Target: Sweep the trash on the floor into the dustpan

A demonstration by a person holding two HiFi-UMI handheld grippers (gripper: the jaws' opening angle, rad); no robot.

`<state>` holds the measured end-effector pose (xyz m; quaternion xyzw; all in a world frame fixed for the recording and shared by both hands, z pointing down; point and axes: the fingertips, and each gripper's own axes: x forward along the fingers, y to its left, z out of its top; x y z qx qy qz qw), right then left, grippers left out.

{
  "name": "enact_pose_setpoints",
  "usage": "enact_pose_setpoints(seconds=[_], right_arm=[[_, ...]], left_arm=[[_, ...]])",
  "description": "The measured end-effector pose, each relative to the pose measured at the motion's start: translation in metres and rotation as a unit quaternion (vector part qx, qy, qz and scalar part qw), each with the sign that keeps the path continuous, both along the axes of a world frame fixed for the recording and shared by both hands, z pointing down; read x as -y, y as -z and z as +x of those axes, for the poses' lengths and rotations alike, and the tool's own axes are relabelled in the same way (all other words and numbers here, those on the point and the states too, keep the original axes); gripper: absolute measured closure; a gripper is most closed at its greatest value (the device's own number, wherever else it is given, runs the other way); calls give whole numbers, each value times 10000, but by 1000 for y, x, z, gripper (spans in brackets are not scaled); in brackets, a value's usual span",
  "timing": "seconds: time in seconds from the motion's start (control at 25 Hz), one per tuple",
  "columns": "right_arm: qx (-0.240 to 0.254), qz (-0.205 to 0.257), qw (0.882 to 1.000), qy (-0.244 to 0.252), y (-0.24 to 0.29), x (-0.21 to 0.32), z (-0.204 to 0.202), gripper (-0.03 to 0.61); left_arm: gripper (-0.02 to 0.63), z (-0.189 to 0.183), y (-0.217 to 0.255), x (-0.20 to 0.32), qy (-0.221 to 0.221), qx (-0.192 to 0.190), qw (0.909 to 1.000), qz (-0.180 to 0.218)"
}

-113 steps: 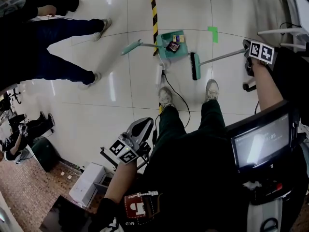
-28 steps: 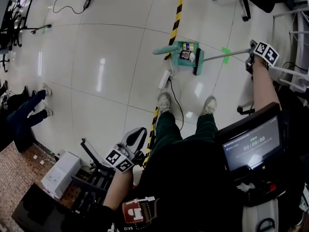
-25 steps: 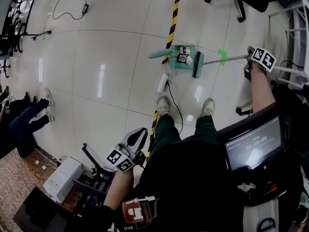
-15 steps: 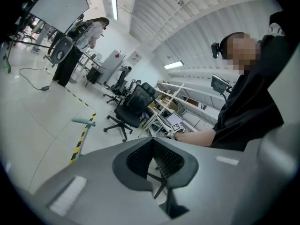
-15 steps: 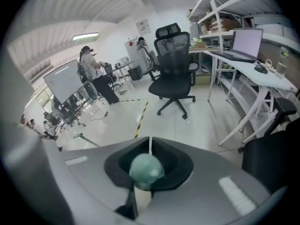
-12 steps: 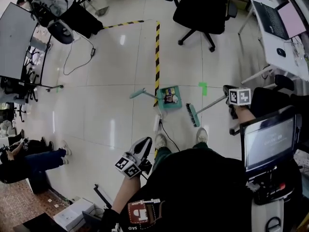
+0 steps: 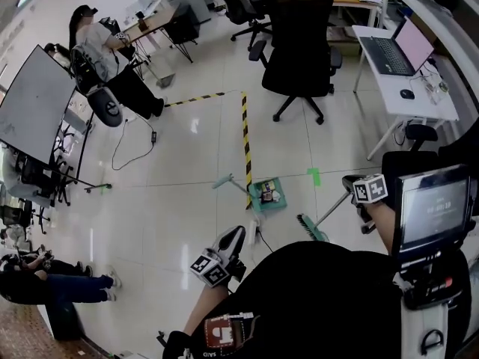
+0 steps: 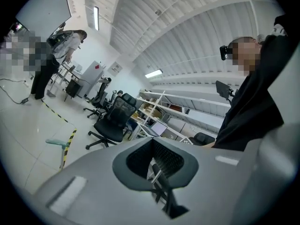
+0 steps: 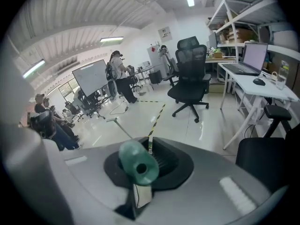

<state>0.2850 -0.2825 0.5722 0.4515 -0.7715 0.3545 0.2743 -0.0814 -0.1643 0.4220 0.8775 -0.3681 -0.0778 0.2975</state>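
Note:
In the head view, a green dustpan [image 7: 268, 195] lies on the white floor by the striped tape, with several pieces of trash in it and its handle pointing left. The green broom head [image 7: 310, 229] rests on the floor to the dustpan's lower right, apart from it. Its grey handle rises to my right gripper [image 7: 352, 194], which is shut on it. In the right gripper view the broom handle's green end [image 9: 136, 162] sticks out between the jaws of the right gripper [image 9: 140, 173]. My left gripper [image 7: 233, 239] hangs low by my side; the left gripper [image 8: 157, 171] is shut with nothing in it.
Yellow-and-black tape [image 7: 245, 137] runs up the floor from the dustpan. Behind it stands a black office chair [image 7: 299, 47], with a white desk and laptop [image 7: 404, 69] at the right. A person [image 7: 112, 58] and a whiteboard [image 7: 34, 111] are at the far left. A cable [image 7: 256, 235] lies near my feet.
The broom head has come away from the dustpan's mouth toward me and to the right. The head view has tilted up and shows more of the room. The left gripper stays at my side.

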Motion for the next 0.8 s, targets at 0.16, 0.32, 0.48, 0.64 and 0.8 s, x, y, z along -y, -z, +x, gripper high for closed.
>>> enact_pose_setpoints(seconds=[0.16,0.32,0.48,0.64,0.8], right_arm=[[45,292,9990,-330,23,-58,-35,554],[226,550,9942,-891,35,-109,-56,555],[378,614,9912,-1112,68,-171,-76,557],[559,702,9901,-1080,101,-227,-84,557],[543,932,9899,-924,119,-288,-65,555]], left_arm=[[615,-54,-12,-42,-446,-113,9989,126],[615,-101,-20,-75,-909,-92,9958,93],[615,-121,-21,-98,-1172,-173,9929,58],[615,-97,1,-117,-1516,-238,9877,306],[615,-46,23,-159,-1916,-205,9800,497]])
